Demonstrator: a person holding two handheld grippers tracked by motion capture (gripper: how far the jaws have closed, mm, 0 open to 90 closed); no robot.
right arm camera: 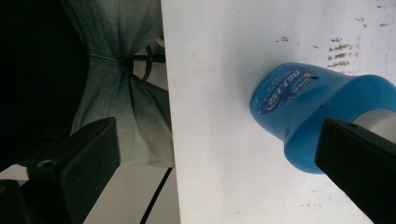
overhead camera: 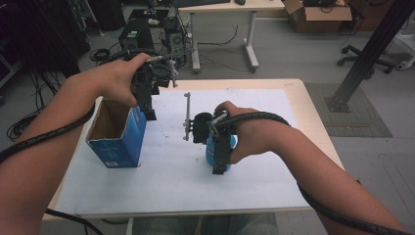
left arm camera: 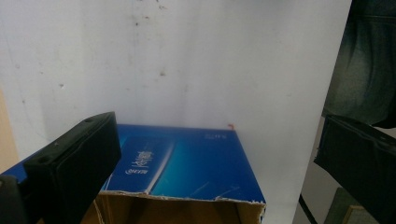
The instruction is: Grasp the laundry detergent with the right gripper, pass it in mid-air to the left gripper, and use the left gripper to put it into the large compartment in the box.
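Overhead, we see both forearms reach in from six o'clock. Our left hand-held gripper (overhead camera: 148,110) hangs jaws-down over the right rim of the open blue cardboard box (overhead camera: 117,133), at nine o'clock on the white-covered table (overhead camera: 171,186); its jaws stand released, the box's torn brown edge below them. Our right hand-held gripper (overhead camera: 221,161), near centre, points toward six o'clock, jaws spread wide beside the glossy blue plastic bottle (right arm camera: 308,109), not clamping it.
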